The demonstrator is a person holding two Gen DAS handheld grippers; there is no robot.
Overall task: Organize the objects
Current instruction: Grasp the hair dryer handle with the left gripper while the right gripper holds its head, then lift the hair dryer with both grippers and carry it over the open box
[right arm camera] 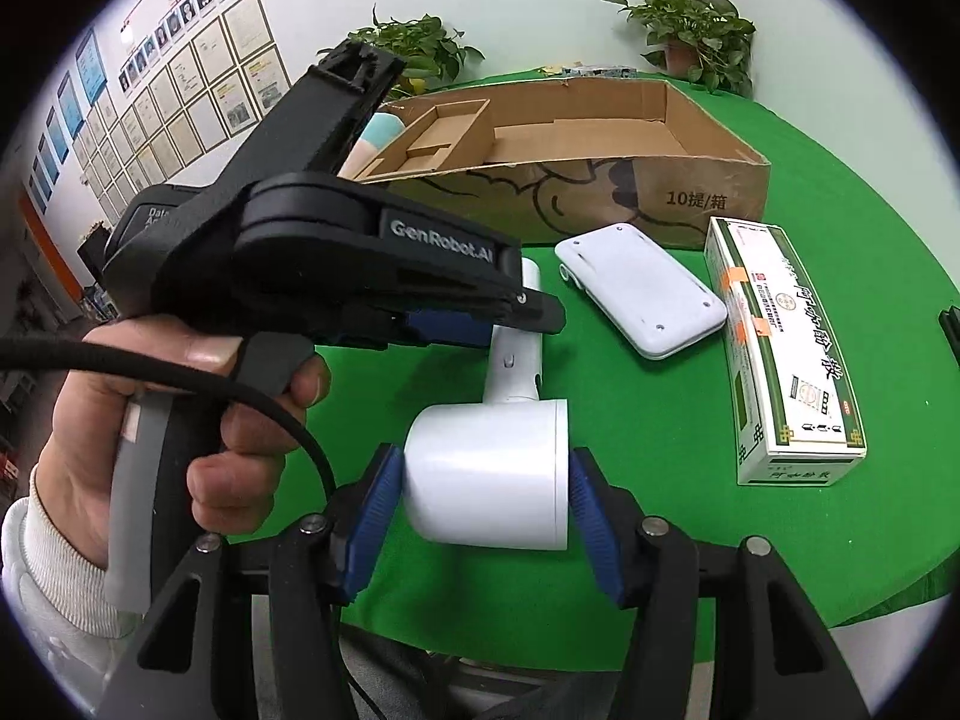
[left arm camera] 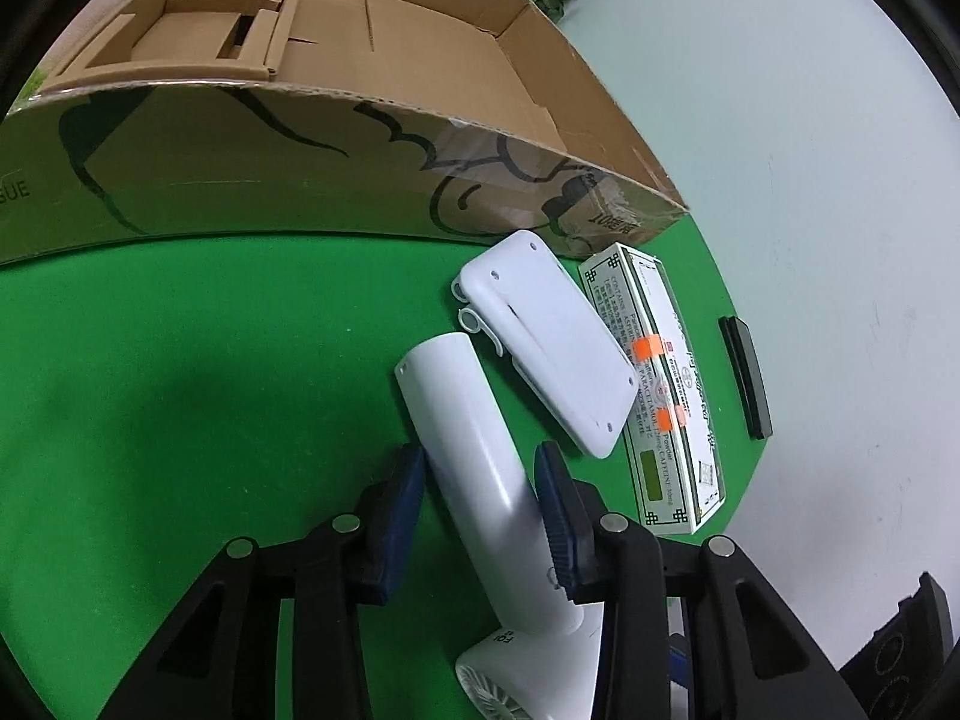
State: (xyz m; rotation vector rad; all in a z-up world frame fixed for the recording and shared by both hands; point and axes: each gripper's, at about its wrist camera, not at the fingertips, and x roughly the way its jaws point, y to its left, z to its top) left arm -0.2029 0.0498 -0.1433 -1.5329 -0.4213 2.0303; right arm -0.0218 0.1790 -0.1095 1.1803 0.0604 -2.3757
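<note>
While both tongs bracket the white hair dryer (right arm camera: 489,474), the step in hand looks like the pick-up, w/ the cardboard box (right arm camera: 690,192) as the likely destination. Left gripper (left arm camera: 480,480) straddles the dryer's handle; its blue pads are narrow around it, touching or nearly so, can't tell if clamped. Right gripper (right arm camera: 480,498) has its pads at the two ends of the barrel: left pad touching, right pad just beside, so not clearly gripping yet.

Next move, IMO: close firmly, lift level, carry fwd over the box's near wall, which stands ahead of both tongs.

Room: white flat device (left arm camera: 546,348) lies just ahead-right of the left tongs, close to the handle tip, w/ the medicine box (left arm camera: 666,396) beside it further right. Left of the tongs the green cloth (left arm camera: 210,360) is bare. Box's right section is open; left section holds cardboard dividers.
</note>
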